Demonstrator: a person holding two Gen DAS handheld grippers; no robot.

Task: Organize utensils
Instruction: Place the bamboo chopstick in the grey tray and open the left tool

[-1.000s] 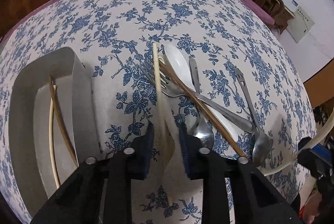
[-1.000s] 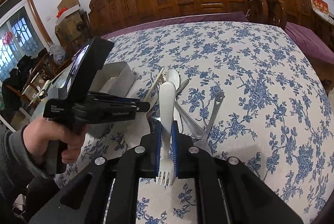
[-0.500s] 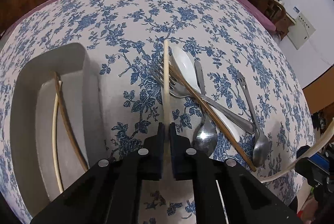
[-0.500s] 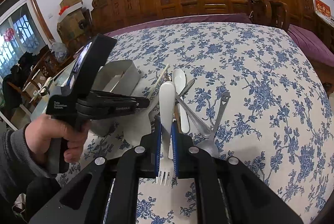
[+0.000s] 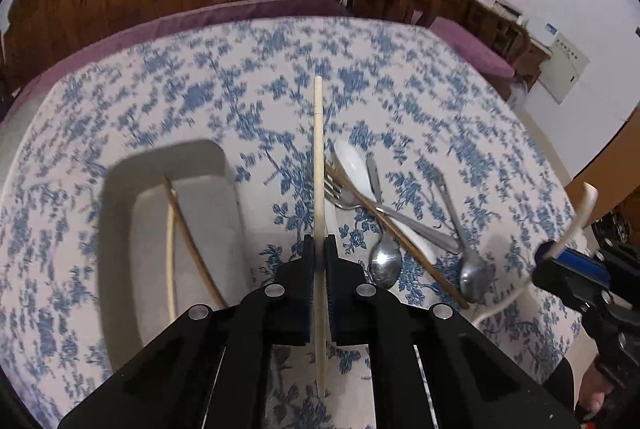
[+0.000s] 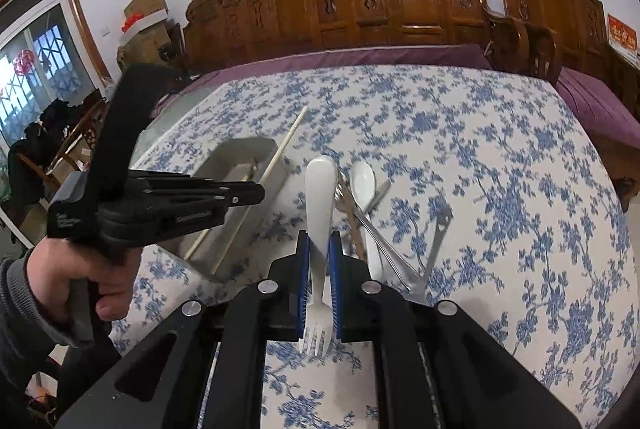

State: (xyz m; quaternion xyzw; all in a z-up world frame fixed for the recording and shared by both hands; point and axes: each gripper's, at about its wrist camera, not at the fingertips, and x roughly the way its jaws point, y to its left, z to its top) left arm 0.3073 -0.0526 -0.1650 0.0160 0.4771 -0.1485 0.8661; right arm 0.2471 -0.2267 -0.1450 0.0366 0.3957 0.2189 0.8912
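Both grippers are loaded: left gripper fingers pinch a pale chopstick lengthwise, just right of the grey tray; right gripper fingers clamp a white plastic fork, farther from it.

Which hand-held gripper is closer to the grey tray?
Left. The left hand-held gripper hovers at the grey tray, holding a chopstick; the right hand-held gripper is farther off.

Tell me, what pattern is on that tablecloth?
Blue flowers on the white tablecloth; clearest in the right wrist view.
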